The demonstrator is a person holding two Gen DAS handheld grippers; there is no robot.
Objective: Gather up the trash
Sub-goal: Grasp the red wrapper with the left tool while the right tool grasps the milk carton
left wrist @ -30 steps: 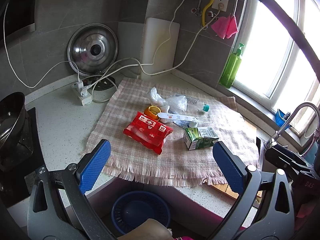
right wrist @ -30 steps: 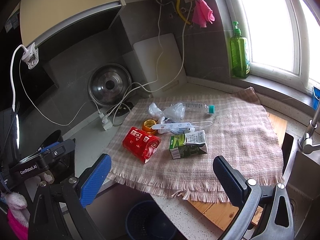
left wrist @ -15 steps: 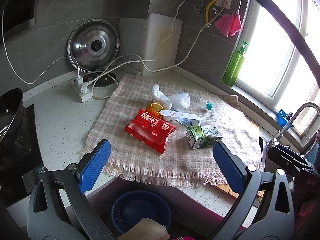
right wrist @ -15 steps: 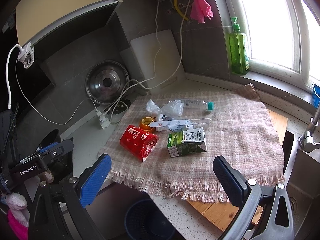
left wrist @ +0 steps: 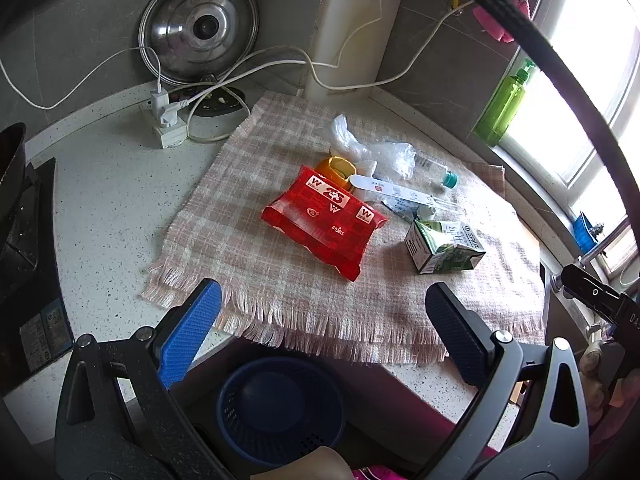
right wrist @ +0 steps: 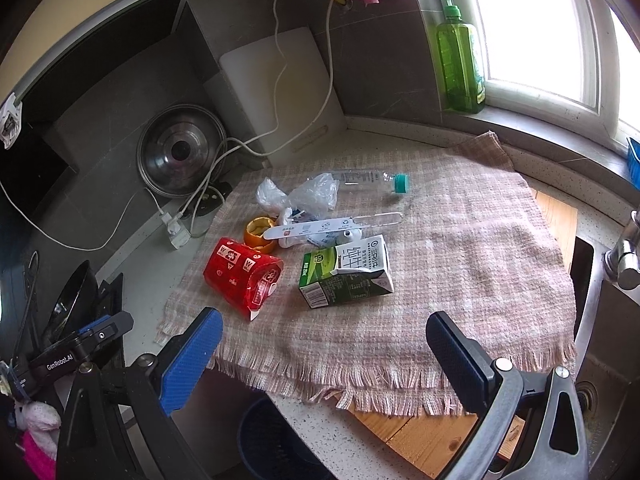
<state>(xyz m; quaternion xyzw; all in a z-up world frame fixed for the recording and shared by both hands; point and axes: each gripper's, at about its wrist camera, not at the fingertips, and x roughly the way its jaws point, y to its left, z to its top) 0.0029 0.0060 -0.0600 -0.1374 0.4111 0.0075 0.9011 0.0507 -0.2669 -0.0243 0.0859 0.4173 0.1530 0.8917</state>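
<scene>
1. Two claws, both spread wide and holding nothing: we carry the left gripper (left wrist: pixel 320 332) and the right gripper (right wrist: pixel 322 350) above the near edge of the countertop (left wrist: pixel 112 200), clear of every item.
2. Just past the fingers we see the fringed near edge of a checked cloth (left wrist: pixel 280 280) that covers the middle of the countertop.
3. Below that edge, off the countertop, stands a dark blue basket (left wrist: pixel 280 404); we make out nothing inside it.
4. Near the cloth's middle lies a red snack packet (left wrist: pixel 324 224), and to its right a green and white milk carton (right wrist: pixel 346 272) on its side, the two apart.
5. Behind the packet sits an orange peel (right wrist: pixel 260 234), with a long white strip (right wrist: pixel 320 226) lying across the heap.
6. Further back we see a crumpled clear bag (right wrist: pixel 308 196) touching a clear bottle (right wrist: pixel 368 180) with a teal cap, lying flat.
7. At the countertop's far left a steel lid (left wrist: pixel 198 28) leans on the wall beside a white power strip (left wrist: pixel 168 120); a green soap bottle (right wrist: pixel 460 64) stands on the sill at the right.
</scene>
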